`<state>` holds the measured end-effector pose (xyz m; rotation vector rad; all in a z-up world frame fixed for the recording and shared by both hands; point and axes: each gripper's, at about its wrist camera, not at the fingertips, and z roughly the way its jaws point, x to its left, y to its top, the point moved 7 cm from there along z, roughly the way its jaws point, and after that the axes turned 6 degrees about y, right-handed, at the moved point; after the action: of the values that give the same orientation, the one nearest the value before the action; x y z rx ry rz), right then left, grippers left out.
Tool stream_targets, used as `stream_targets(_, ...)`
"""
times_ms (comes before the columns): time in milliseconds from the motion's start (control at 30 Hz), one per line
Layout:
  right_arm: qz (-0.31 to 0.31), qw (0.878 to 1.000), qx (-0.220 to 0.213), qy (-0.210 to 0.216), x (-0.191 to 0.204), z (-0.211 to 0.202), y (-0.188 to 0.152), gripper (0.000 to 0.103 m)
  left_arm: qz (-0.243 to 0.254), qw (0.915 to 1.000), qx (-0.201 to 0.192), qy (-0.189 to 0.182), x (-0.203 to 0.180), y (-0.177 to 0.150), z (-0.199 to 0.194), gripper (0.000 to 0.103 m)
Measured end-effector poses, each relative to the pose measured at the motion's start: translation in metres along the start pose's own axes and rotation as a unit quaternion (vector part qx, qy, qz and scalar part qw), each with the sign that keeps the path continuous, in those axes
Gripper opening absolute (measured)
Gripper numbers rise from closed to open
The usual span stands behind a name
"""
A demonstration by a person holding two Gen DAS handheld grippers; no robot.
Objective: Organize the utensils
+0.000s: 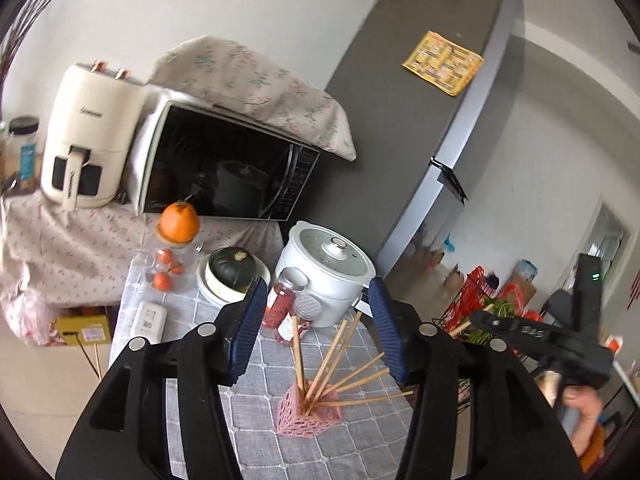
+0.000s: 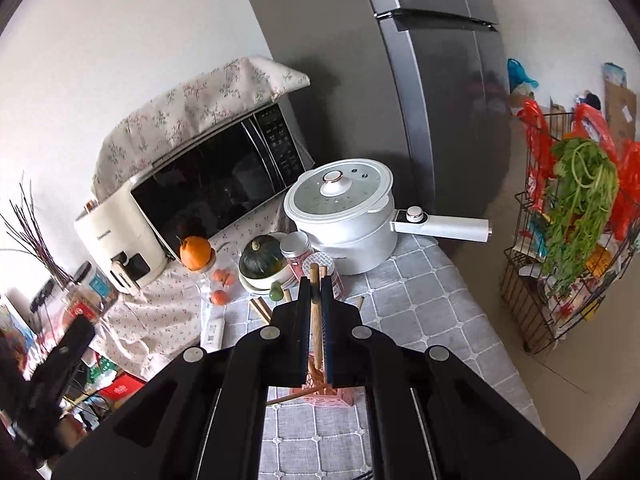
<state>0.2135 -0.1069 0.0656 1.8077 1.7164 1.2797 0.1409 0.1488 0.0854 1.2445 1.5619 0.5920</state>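
A pink perforated holder (image 1: 308,414) stands on the grey checked tablecloth (image 1: 352,444) with several wooden chopsticks (image 1: 344,376) fanned out of it. My left gripper (image 1: 318,300) is open and empty, hovering above and just behind the holder. My right gripper (image 2: 316,292) is shut on a wooden chopstick (image 2: 316,320), held upright over the pink holder (image 2: 324,394). The right gripper also shows in the left wrist view (image 1: 480,318), at the right. Two more chopsticks (image 2: 259,310) lie on the cloth behind.
A white electric pot (image 2: 344,220) with a long handle, a bowl with a green squash (image 2: 262,258), a red-filled jar (image 2: 296,254), oranges (image 2: 195,252), a microwave (image 2: 216,184) and an air fryer (image 1: 88,136) crowd the back. A fridge (image 1: 424,120) and a wire rack (image 2: 568,240) stand at the right.
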Motion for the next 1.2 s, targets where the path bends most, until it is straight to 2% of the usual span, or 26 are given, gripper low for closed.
stream_targets(167, -0.007, 1.000, 0.020, -0.018, 0.005, 0.040, -0.013, 0.008, -0.001, 0.9997, 0.021, 0.009, 0.012, -0.008, 0.009, 0.050)
stream_targets(267, 0.013, 1.000, 0.008, -0.008, 0.000, 0.039, -0.013, 0.023, 0.004, 0.9995, 0.027, 0.016, 0.016, -0.010, 0.011, 0.051)
stream_targets(333, 0.021, 1.000, -0.003, -0.013, -0.004, 0.031, -0.013, 0.045, 0.009, 0.9992, 0.034, 0.018, 0.015, -0.015, 0.014, 0.052)
stream_targets(467, 0.034, 0.999, -0.019, -0.014, -0.013, 0.007, -0.021, 0.052, 0.020, 0.9983, 0.051, 0.020, 0.009, -0.026, 0.014, 0.053)
stream_targets(533, 0.042, 0.999, -0.027, -0.014, -0.017, -0.001, -0.026, 0.067, 0.030, 0.9979, 0.054, 0.020, 0.005, -0.032, 0.011, 0.057)
stream_targets(567, 0.048, 0.998, -0.035, -0.015, -0.022, -0.008, -0.031, 0.070, 0.035, 0.9976, 0.056, 0.020, 0.002, -0.035, 0.010, 0.058)
stream_targets(667, 0.078, 0.995, -0.064, -0.027, -0.047, -0.033, -0.059, 0.083, 0.048, 0.9967, 0.065, 0.012, -0.007, -0.051, 0.004, 0.073)
stream_targets(700, 0.092, 0.993, -0.067, -0.034, -0.059, -0.040, -0.072, 0.088, 0.053, 0.9960, 0.071, 0.009, -0.011, -0.060, 0.002, 0.079)
stream_targets(767, 0.126, 0.990, -0.055, -0.043, -0.086, -0.045, -0.102, 0.090, 0.074, 0.9930, 0.093, 0.004, -0.020, -0.080, 0.003, 0.089)
stream_targets(800, 0.146, 0.987, -0.039, -0.048, -0.101, -0.044, -0.120, 0.091, 0.096, 0.9889, 0.113, 0.003, -0.026, -0.096, 0.008, 0.097)
stream_targets(867, 0.187, 0.980, 0.001, -0.065, -0.133, -0.039, -0.158, 0.093, 0.153, 0.9730, 0.173, 0.006, -0.040, -0.139, 0.025, 0.096)
stream_targets(933, 0.240, 0.965, 0.044, -0.091, -0.173, -0.034, -0.203, 0.093, 0.191, 0.9537, 0.232, 0.014, -0.047, -0.179, 0.042, 0.096)
stream_targets(967, 0.263, 0.958, 0.060, -0.100, -0.191, -0.033, -0.223, 0.093, 0.218, 0.9366, 0.274, 0.020, -0.052, -0.209, 0.053, 0.096)
stream_targets(1033, 0.297, 0.944, 0.079, -0.124, -0.220, -0.033, -0.257, 0.093, 0.265, 0.9075, 0.326, 0.018, -0.061, -0.251, 0.067, 0.096)
stream_targets(1067, 0.337, 0.921, 0.113, -0.157, -0.241, -0.032, -0.283, 0.093, 0.286, 0.8932, 0.347, 0.017, -0.064, -0.271, 0.074, 0.096)
stream_targets(1100, 0.378, 0.906, 0.127, -0.144, -0.249, -0.030, -0.293, 0.093, 0.296, 0.8841, 0.361, 0.020, -0.066, -0.284, 0.080, 0.096)
stream_targets(1133, 0.420, 0.893, 0.133, -0.093, -0.252, -0.025, -0.298, 0.093, 0.299, 0.8757, 0.378, 0.026, -0.066, -0.297, 0.089, 0.096)
stream_targets(1167, 0.440, 0.885, 0.139, -0.068, -0.253, -0.022, -0.301, 0.093, 0.297, 0.8692, 0.394, 0.030, -0.066, -0.306, 0.098, 0.096)
stream_targets(1200, 0.448, 0.880, 0.142, -0.064, -0.256, -0.021, -0.303, 0.093, 0.293, 0.8650, 0.406, 0.033, -0.065, -0.311, 0.104, 0.095)
